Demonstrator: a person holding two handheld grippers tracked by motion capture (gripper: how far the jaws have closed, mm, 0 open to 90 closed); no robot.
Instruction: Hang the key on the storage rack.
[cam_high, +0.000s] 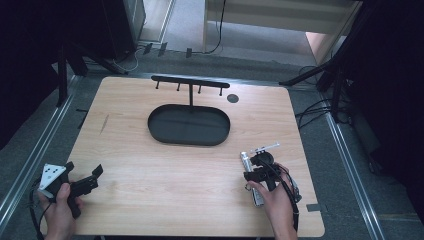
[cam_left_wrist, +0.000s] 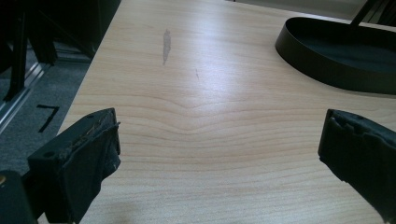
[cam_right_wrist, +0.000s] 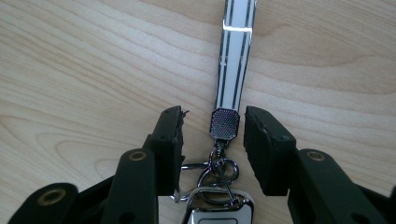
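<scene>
While the left gripper (cam_left_wrist: 219, 154) gapes over bare woodgrain table (cam_high: 150, 175) short of the oval black tray (cam_high: 189, 125), the right gripper (cam_right_wrist: 212, 135) has its jaws apart, straddling a striped strap's (cam_right_wrist: 236, 51) metal clasp (cam_right_wrist: 224, 123) nearer the tray's right.

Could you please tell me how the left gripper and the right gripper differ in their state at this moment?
The left gripper has its jaws spread wide over bare table, while the right gripper has its jaws close together. Nothing lies between the left gripper's jaws; the right gripper's jaws flank the metal clasp of a striped key strap, not yet touching it. Both are held low over the wooden table.
</scene>
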